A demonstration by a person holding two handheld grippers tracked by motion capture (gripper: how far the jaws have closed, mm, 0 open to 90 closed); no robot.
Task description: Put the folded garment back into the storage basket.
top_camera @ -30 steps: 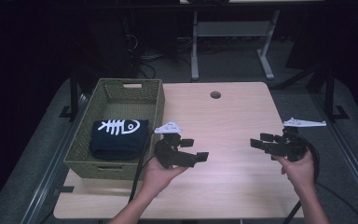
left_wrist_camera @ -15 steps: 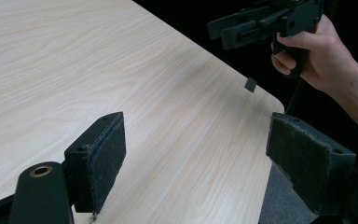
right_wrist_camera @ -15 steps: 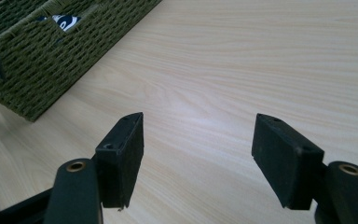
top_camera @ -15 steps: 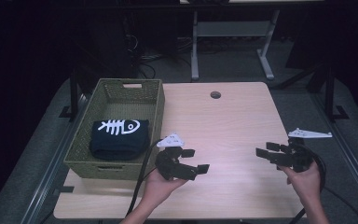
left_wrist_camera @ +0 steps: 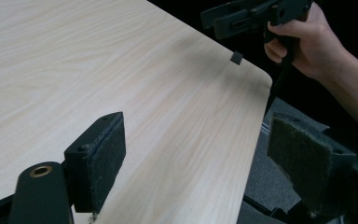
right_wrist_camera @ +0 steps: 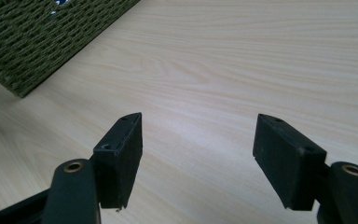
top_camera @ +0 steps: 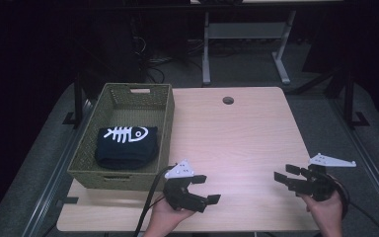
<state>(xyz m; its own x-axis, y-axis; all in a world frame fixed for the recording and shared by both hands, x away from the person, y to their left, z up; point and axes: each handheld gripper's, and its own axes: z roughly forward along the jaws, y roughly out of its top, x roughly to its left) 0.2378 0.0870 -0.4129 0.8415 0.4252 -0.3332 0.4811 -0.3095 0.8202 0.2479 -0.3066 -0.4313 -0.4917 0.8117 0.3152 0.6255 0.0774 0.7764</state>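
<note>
The left gripper [top_camera: 193, 190] hovers just right of the basket's [top_camera: 91, 150] near corner, jaws wide apart and empty. The right gripper [top_camera: 288, 177] hovers far right of the basket, at the bench's [top_camera: 237, 133] edge, jaws spread wide, nothing between. A folded dark cloth [top_camera: 126, 146] lies inside the basket.

Bare table [top_camera: 237, 133] from 12 to 3 o'clock offers free passage; woven basket [top_camera: 128, 143], at 10 o'clock, walls off the left side.
</note>
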